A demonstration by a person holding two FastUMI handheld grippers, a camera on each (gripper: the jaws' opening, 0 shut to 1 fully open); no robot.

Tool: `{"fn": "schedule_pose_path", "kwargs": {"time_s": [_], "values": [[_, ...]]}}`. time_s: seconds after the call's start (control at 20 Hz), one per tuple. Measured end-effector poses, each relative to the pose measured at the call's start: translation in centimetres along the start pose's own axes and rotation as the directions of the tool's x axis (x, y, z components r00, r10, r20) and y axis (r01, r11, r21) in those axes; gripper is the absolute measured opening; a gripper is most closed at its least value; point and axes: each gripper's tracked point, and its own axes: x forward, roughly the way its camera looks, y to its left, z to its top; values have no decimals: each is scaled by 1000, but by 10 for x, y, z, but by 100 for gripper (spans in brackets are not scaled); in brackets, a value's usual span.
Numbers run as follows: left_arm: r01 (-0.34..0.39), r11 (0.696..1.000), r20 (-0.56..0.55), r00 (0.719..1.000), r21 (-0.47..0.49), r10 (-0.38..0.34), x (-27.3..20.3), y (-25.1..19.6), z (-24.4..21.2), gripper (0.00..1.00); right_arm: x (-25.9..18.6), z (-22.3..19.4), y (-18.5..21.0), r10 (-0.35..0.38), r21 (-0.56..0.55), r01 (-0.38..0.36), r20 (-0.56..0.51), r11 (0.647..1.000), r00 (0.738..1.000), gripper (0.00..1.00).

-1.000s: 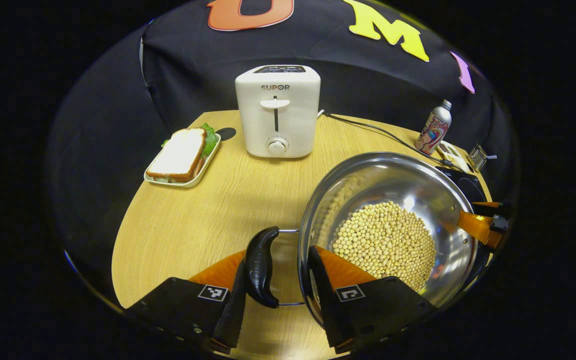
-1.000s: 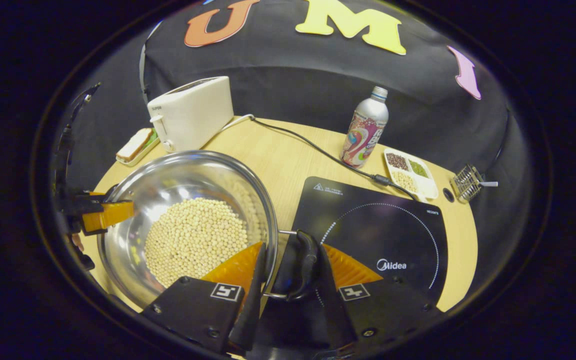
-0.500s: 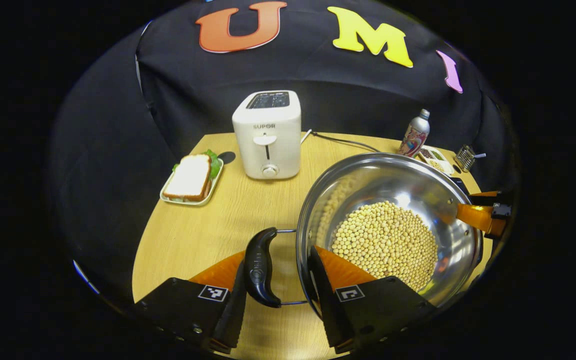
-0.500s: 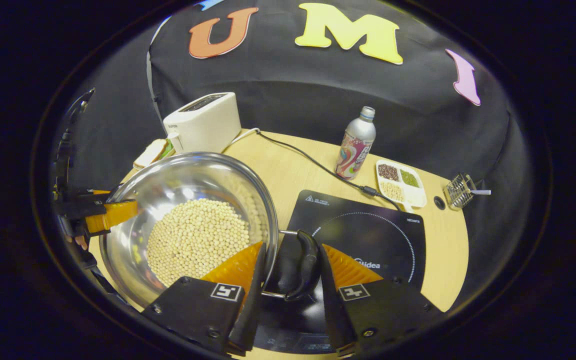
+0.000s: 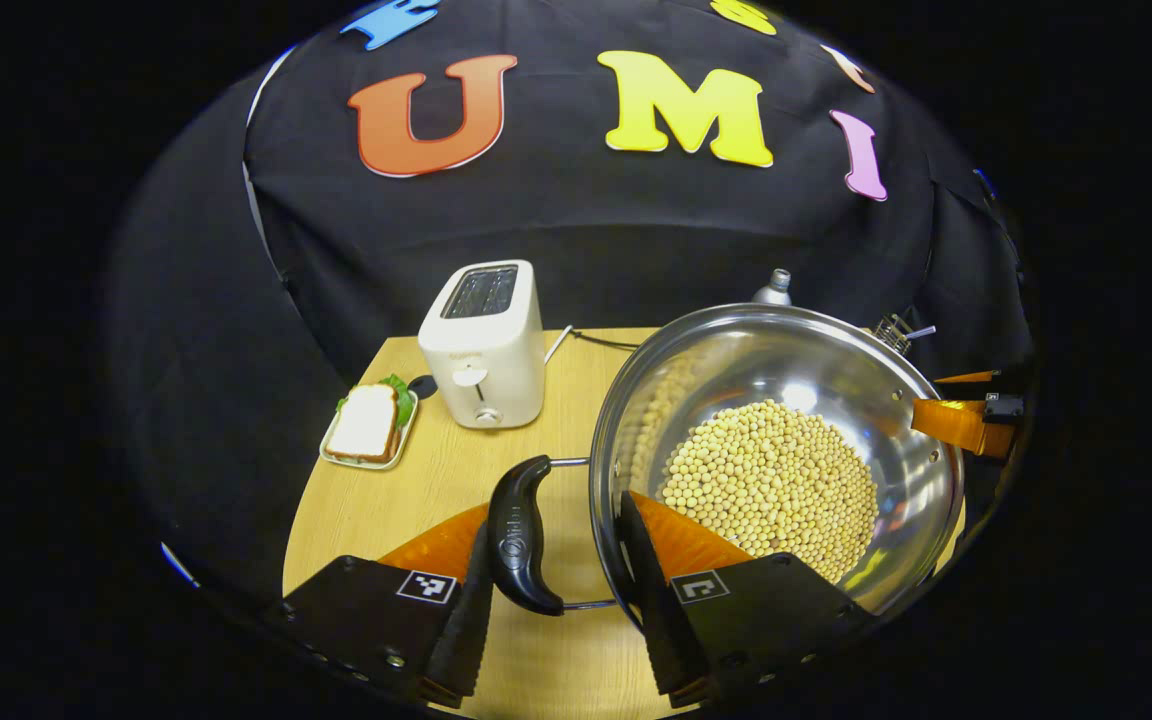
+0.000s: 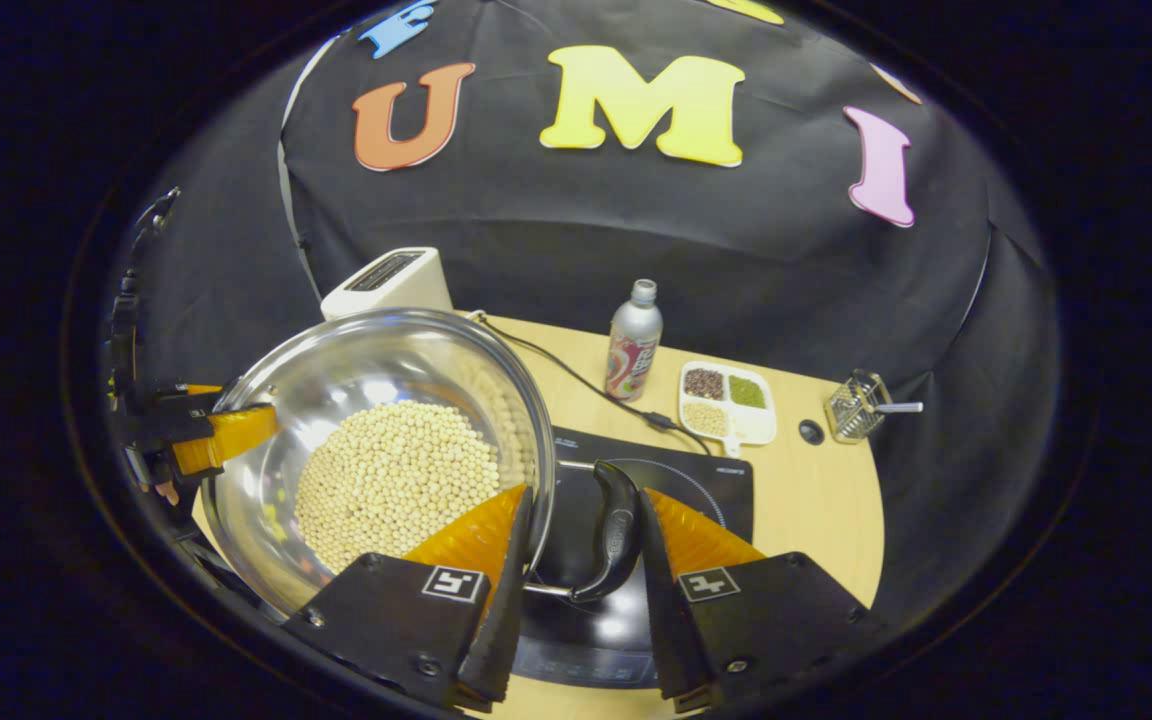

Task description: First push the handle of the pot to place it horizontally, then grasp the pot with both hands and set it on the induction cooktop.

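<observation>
Stainless steel forms the wide, shallow pot [image 5: 786, 400], which holds a heap of pale yellow beans [image 5: 771, 480] and is carried by two hand-held grippers, one at each of its side handles. In the left gripper view, the left gripper [image 5: 554, 560] has its two fingers set around the pot's rim and the black left handle [image 5: 521, 535]: one finger lies outside the handle, the other reaches inside the pot wall, and both appear to press in on the handle and rim between them. Across the pot in that view, the other gripper [image 5: 966, 420] meets the far rim. In the right gripper view, the right gripper [image 6: 581, 560] is clamped the same way, one finger inside the pot [image 6: 386, 400] beside the beans [image 6: 396, 480], the other outside the black right handle [image 6: 616, 530]. Below that handle lies the black induction cooktop [image 6: 686, 480], flat on the light wooden table [image 6: 816, 500]; the pot looks raised above the table, overlapping the cooktop's near left side. Behind the cooktop stand a metal bottle [image 6: 633, 340], a white divided dish [image 6: 728, 402] of grains and a small wire basket [image 6: 856, 405]. A white toaster [image 5: 484, 345] and a sandwich on a small tray [image 5: 368, 428] sit at the table's far left.
</observation>
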Motion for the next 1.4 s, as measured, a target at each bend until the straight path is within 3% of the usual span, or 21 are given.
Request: {"fn": "schedule_pose_path", "kwargs": {"time_s": [0.65, 1.4], "values": [[74, 995, 51, 996, 64, -77, 3, -115, 43, 63, -40, 3, -125, -81, 68, 77, 50, 995, 995, 55], [126, 990, -11, 992, 57, -126, 83, -171, 0, 63, 25, -56, -182, -123, 108, 124, -18, 986, 992, 54]]}}
